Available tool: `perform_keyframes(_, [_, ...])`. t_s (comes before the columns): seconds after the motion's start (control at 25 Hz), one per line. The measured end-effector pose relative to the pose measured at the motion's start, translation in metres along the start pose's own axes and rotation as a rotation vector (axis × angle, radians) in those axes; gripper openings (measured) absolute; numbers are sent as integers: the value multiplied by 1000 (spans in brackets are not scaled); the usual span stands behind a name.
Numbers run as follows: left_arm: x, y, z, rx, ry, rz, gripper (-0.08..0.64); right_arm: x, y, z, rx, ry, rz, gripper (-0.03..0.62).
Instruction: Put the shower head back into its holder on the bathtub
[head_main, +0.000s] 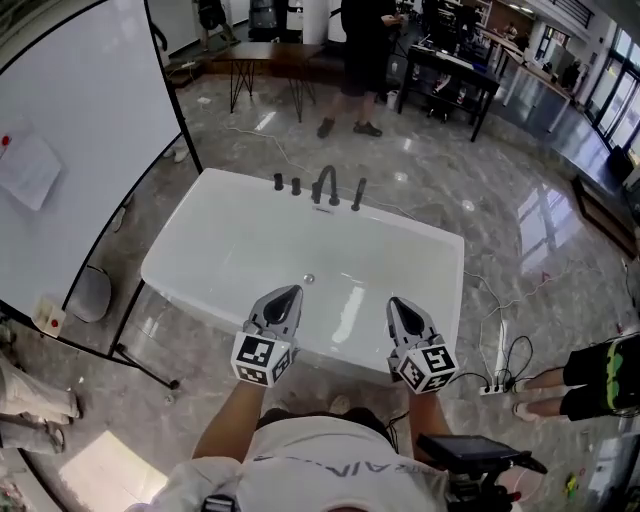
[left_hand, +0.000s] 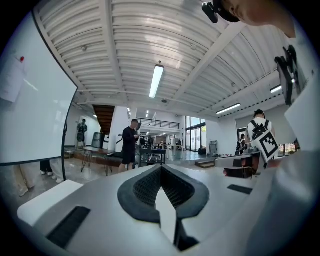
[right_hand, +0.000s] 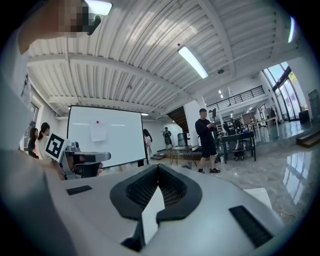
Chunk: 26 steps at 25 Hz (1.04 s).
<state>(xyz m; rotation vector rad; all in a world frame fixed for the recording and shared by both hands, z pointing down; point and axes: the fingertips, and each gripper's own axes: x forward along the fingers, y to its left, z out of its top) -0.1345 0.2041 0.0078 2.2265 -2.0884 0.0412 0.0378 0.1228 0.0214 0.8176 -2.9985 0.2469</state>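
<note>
While the white bathtub (head_main: 410, 232) fills the middle of the head view, a large whiteboard (head_main: 80, 150) stands at 9 o'clock. Its black floor foot (head_main: 140, 362) sits just beside the tub's left corner, leaving only a narrow strip of marble floor there. The left gripper (head_main: 288, 295) hovers over the tub's near rim at 6 o'clock, jaws pressed together on nothing. The right gripper (head_main: 398, 304) hangs near it toward 5 o'clock, jaws likewise closed and empty. At 12 o'clock on the far rim stand dark fittings: two knobs, a curved faucet (head_main: 325, 186), and at their right end a slim upright piece that looks like the shower head (head_main: 357, 193), well apart from both grippers. Beyond them a standing person (head_main: 362, 60) is near tables. At 4 o'clock a power strip (head_main: 490, 389) and looping cables (head_main: 500, 340) lie by the tub's right corner, with another person's legs (head_main: 590, 375) just beyond.
</note>
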Motion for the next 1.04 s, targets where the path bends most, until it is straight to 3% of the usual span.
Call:
perform_keyframes(0.2, [-50,42,14,-30,-20,9,17,18,64,13,-43,7,19,8])
perform_keyframes(0.36, [-72,56,19,-51,-17,18,17,21,89,15,-44,9,32,8])
perform_keyframes(1.04, [-69,58,14,-77,-10,3,17,28,91,17,-50,22,56,8])
